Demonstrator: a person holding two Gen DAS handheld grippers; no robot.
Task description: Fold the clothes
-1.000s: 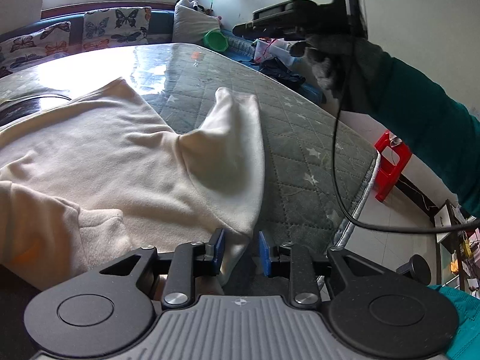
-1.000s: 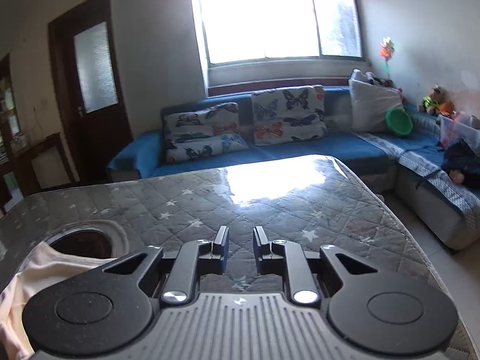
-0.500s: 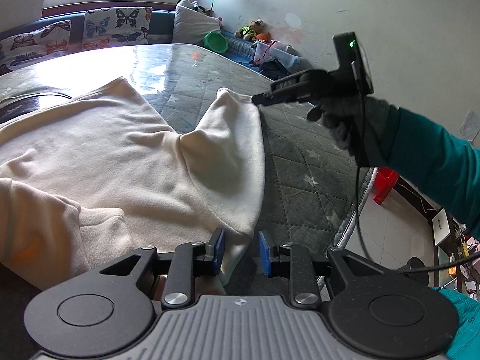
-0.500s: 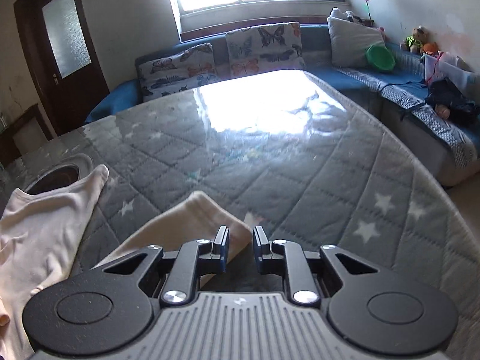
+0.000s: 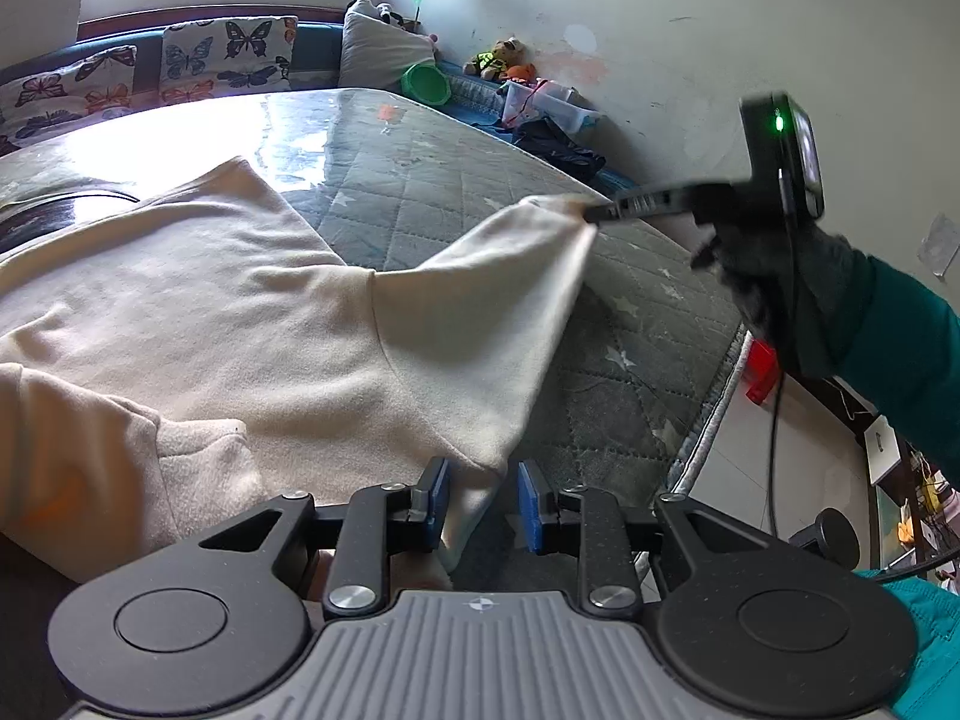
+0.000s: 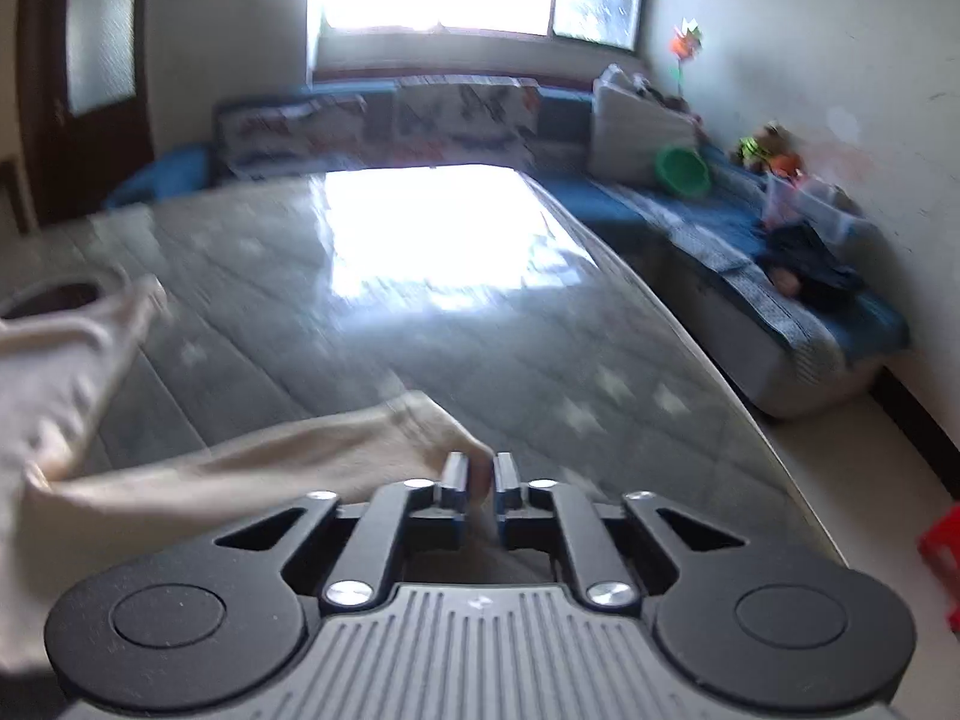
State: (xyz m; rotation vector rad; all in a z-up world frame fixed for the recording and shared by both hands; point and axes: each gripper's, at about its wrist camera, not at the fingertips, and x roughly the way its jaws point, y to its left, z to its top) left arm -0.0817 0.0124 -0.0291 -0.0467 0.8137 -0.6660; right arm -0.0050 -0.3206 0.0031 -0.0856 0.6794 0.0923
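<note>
Lifted now, sleeve hangs over bare mattress, sofa beyond.

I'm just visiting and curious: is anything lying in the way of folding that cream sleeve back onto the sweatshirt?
Nothing visible does. The right gripper pinches the cream fleece sweatshirt's sleeve cuff, and the sweatshirt's body on the grey quilted star-patterned mattress has nothing lying on it.

grey star-quilted mattress, cream sweatshirt spread on it ahead-left of left gripper, glare patch beyond
</note>
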